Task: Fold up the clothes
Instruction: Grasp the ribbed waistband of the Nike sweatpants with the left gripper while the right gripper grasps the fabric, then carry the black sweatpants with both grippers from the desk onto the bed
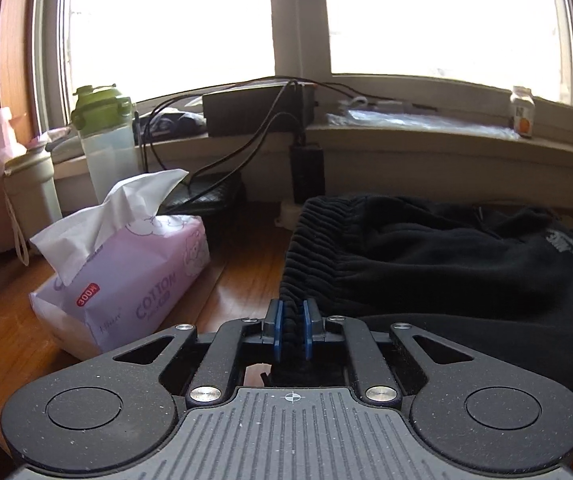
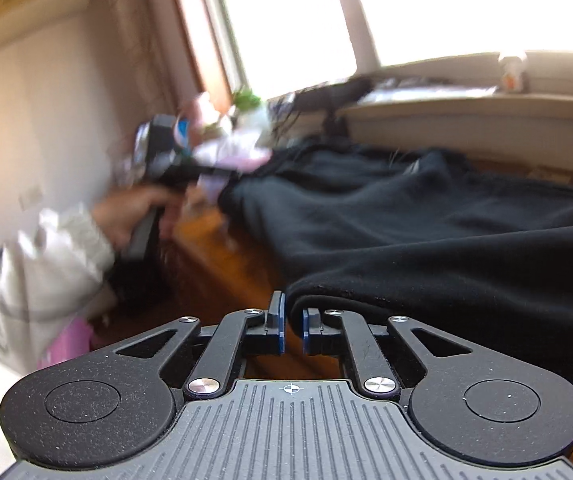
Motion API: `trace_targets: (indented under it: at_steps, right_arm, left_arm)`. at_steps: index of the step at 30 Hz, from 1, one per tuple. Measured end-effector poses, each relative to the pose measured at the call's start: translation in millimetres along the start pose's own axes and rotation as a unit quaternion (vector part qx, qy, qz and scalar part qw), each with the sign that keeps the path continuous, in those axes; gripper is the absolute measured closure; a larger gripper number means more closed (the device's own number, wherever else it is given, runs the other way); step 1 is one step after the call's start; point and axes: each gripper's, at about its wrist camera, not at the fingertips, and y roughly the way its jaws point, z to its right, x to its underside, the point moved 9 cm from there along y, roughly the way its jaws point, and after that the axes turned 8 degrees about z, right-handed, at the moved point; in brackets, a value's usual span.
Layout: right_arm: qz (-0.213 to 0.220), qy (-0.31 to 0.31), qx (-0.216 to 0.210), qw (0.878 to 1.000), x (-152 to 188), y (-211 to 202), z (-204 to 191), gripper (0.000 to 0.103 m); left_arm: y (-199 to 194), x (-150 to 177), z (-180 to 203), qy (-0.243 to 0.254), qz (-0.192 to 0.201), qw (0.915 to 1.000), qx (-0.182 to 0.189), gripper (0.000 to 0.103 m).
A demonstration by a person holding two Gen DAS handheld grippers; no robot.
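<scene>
The soft, limp black sweatpants [image 1: 446, 264] sprawl across the wooden table [image 1: 2, 340], left gripper [image 1: 291, 330] clamped on their ribbed waistband [image 1: 310, 248], right gripper [image 2: 293, 330] nearly together beside a hem edge.

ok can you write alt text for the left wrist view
The left tool is clamped on the ribbed waistband of a black garment lying on a wooden table. To the left sit a purple tissue pack and a green-lidded bottle, below bright windows.
</scene>
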Motion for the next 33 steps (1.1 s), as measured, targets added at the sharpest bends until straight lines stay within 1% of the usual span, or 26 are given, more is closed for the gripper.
trace_targets:
  at_steps: [1, 2, 4, 6, 7, 10, 11, 12, 15, 18, 19, 20, 25, 28, 33]
  right_arm:
    - [-0.007, -0.002, 0.003, 1.000, 5, 0, 1, 0.094]
    - [-0.014, -0.003, 0.005, 1.000, 9, 0, 2, 0.094]
    - [-0.013, -0.002, 0.010, 1.000, 10, -3, 4, 0.091]
    - [-0.004, -0.008, 0.019, 1.000, 6, -10, 6, 0.089]
    - [-0.001, -0.010, 0.021, 1.000, 4, -14, 7, 0.087]
    - [0.003, -0.014, 0.026, 1.000, -1, -21, 8, 0.085]
    - [0.005, -0.017, 0.028, 0.999, -1, -23, 8, 0.083]
    - [0.007, -0.021, 0.030, 0.999, -3, -25, 8, 0.082]
    - [0.015, -0.032, 0.038, 0.999, -8, -30, 10, 0.079]
    - [0.027, -0.032, 0.057, 0.997, -11, -43, 25, 0.075]
    - [0.031, -0.030, 0.069, 0.997, -12, -47, 33, 0.069]
    - [0.035, -0.028, 0.080, 0.996, -13, -52, 41, 0.065]
    - [0.056, -0.013, 0.132, 0.990, -16, -74, 79, 0.065]
    - [0.064, -0.006, 0.153, 0.986, -16, -85, 95, 0.065]
    - [0.069, 0.005, 0.180, 0.981, -9, -99, 119, 0.065]
  left_arm:
    - [-2, 1, 1, 0.007, 0.000, 1.0000, -0.002, 0.089]
    - [-4, 1, 1, 0.003, 0.000, 1.0000, -0.002, 0.085]
    - [-11, -3, 3, 0.008, 0.011, 0.9999, -0.010, 0.075]
    - [-18, -12, 7, 0.025, 0.025, 0.9992, -0.020, 0.050]
    - [-21, -18, 11, 0.032, 0.032, 0.9988, -0.019, 0.046]
    - [-26, -38, 32, 0.040, 0.050, 0.9980, 0.004, 0.037]
    - [-27, -45, 40, 0.041, 0.055, 0.9975, 0.014, 0.030]
    - [-28, -50, 50, 0.043, 0.062, 0.9969, 0.024, 0.027]
    - [-22, -61, 86, 0.063, 0.066, 0.9941, 0.058, 0.026]
    - [-6, -69, 128, 0.086, 0.065, 0.9901, 0.090, 0.026]
    - [-1, -72, 141, 0.094, 0.064, 0.9884, 0.101, 0.026]
    - [5, -74, 155, 0.100, 0.063, 0.9866, 0.112, 0.025]
    - [43, -75, 220, 0.120, 0.040, 0.9777, 0.168, 0.025]
    - [71, -70, 257, 0.140, 0.020, 0.9700, 0.198, 0.025]
    - [122, -55, 296, 0.203, -0.020, 0.9555, 0.213, 0.026]
